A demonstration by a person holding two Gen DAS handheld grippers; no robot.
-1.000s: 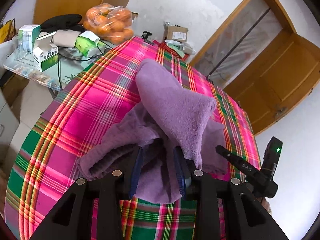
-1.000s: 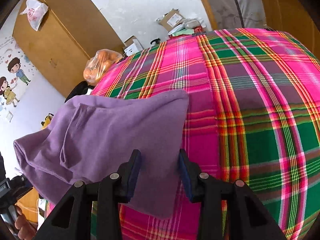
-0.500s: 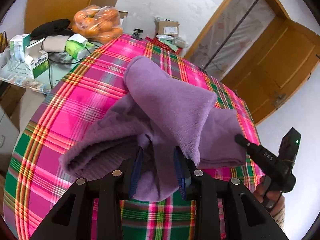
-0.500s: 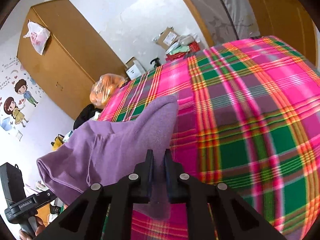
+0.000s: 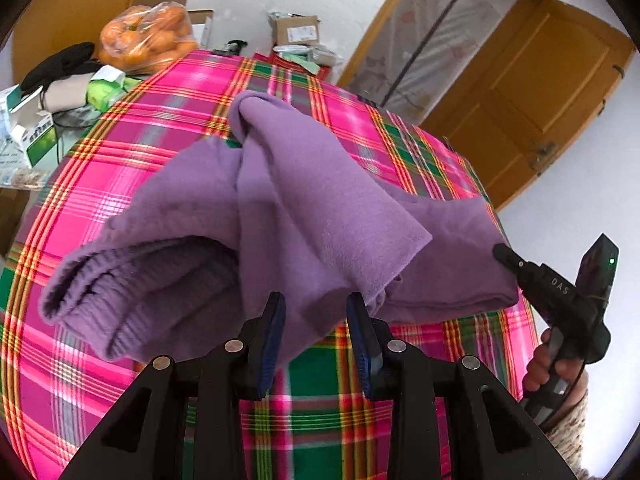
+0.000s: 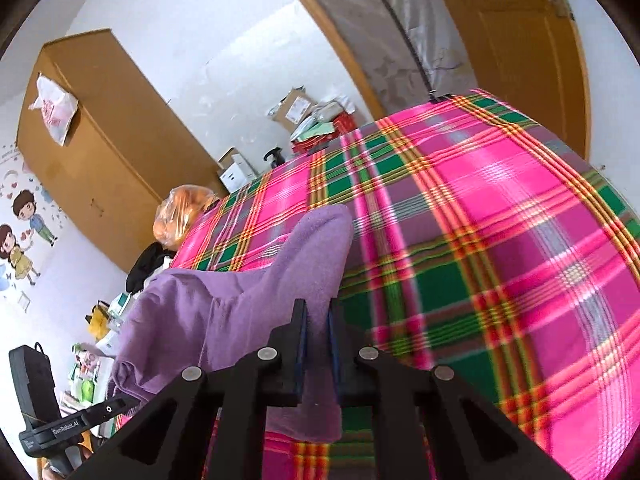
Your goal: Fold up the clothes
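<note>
1. right gripper (image 6: pixel 318 332) is now clamped on an edge of the purple garment (image 5: pixel 304 200); a second ago its jaws were spread with the cloth just between them. it has pinched and is lifting.
2. left gripper (image 5: pixel 316 320) is unchanged: jaws apart, a fold of cloth hanging between the pads. can't tell if it grips anything, looks more like draped than pinched.
3. the garment has come up and toward the cameras, bunched, part raised off the plaid tablecloth (image 5: pixel 168 120), far end still resting on it. ribbed cuff or hem hangs at the left.
4. my read: a fold is under way, the right side carrying its edge over; nothing is flat or aligned yet.
5. hidden: the garment's type and outline, and which edge the right one holds. the right wrist view is motion-blurred. the left wrist view shows only the right tool's tip and the person's hand (image 5: pixel 556 364).
</note>
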